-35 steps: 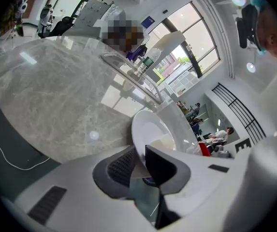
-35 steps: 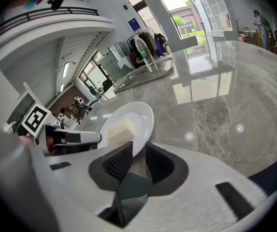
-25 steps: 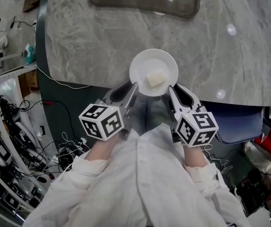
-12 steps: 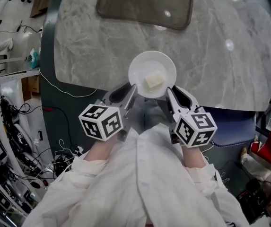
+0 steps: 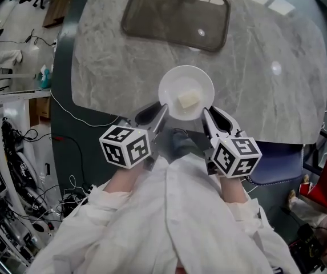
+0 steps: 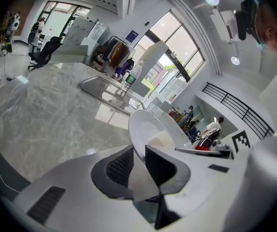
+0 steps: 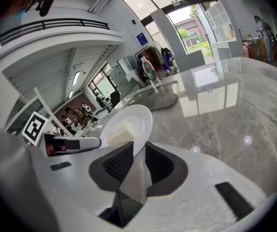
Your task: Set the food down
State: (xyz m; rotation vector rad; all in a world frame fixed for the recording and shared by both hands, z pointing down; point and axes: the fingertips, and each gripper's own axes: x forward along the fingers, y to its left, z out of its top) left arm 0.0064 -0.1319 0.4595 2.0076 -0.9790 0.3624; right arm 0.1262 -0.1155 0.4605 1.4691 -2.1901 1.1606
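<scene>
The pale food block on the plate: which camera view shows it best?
The head view: it looks down on the whole food block, unobstructed on the plate. The left gripper view and the right gripper view each show the block from the side, its lower part behind a jaw.

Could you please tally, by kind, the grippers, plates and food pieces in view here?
grippers: 2 (left gripper, right gripper, each clamped on the plate's rim)
plate: 1
food piece: 1
total: 4
</scene>
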